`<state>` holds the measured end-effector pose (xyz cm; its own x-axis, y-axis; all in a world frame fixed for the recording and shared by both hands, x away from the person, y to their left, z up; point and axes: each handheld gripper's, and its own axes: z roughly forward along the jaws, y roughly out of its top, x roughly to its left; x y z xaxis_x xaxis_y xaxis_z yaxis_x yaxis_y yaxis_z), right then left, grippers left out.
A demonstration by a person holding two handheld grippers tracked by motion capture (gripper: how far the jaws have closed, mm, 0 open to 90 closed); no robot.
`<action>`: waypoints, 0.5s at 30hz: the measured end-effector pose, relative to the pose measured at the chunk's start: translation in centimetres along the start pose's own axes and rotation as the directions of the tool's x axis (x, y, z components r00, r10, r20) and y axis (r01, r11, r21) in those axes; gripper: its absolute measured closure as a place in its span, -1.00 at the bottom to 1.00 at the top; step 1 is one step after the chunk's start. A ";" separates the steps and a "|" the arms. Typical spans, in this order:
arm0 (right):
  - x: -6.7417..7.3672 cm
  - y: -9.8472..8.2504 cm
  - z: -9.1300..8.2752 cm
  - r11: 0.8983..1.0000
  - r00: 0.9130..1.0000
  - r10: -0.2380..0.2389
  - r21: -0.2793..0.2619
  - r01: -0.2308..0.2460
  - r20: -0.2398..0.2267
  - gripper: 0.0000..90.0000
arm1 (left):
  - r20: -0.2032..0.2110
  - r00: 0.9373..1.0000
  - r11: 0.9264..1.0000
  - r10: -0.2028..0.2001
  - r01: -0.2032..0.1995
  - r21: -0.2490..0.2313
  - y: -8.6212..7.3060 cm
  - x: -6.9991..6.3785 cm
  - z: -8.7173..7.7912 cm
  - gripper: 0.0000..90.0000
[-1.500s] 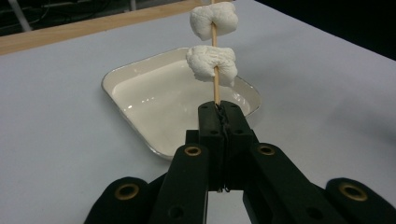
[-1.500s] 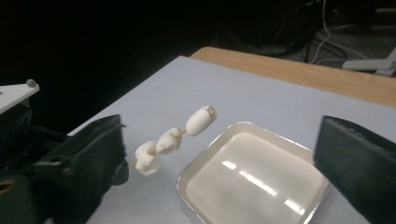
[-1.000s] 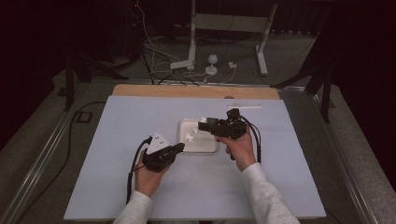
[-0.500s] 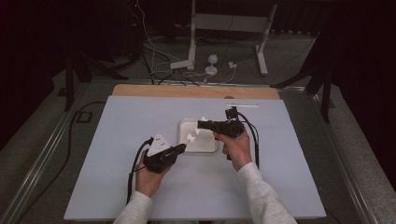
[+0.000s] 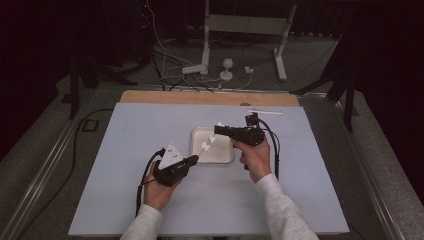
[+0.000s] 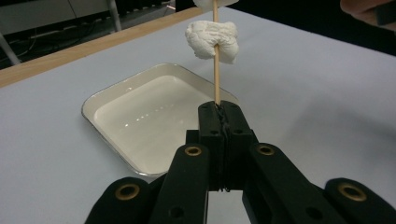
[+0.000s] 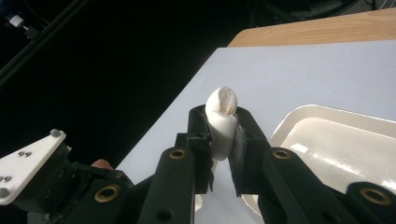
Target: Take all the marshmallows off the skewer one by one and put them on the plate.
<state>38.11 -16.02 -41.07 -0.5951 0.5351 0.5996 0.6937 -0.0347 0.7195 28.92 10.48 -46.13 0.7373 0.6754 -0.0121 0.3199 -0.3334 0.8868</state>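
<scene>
**A:** Wooden skewer [image 6: 216,70] is clamped at its base in my left gripper [image 6: 219,114], jaws fully closed on it, stick upright so the free tip is exposed. One marshmallow [image 6: 211,40] is already threaded partway up.

**B:** And the right?

**A:** My right gripper [image 7: 223,128] pinches a second marshmallow [image 7: 222,122], squeezed between both jaws. It's held above the white tray [image 5: 222,154], probably for threading onto the tip.

**B:** Why over the tray?

**A:** My guess: drops land there, not on the grey table [image 5: 120,145].

My right hand-held gripper [image 7: 223,135] pinched a white marshmallow [image 7: 221,122] between its jaws, above the table [image 7: 303,77], with the white tray [image 7: 336,140] just beside.
</scene>
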 end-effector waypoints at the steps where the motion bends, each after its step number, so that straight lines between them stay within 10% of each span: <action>1: 0.0 0.0 0.0 1.000 1.000 0.000 0.001 0.000 0.000 0.78 | 0.001 1.000 1.000 -0.004 0.004 0.003 0.0 0.0 0.0 1.00; 15: 0.0 0.2 -0.2 0.999 1.000 0.015 -0.038 -0.014 0.017 0.79 | -0.015 1.000 0.999 0.026 -0.026 0.020 -0.3 0.2 -0.2 1.00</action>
<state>38.17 -16.22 -40.88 -0.5780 0.5485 0.6041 0.6862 -0.0739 0.7236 28.89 10.85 -46.28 0.7366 0.6761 0.0181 0.3126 -0.3640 0.8773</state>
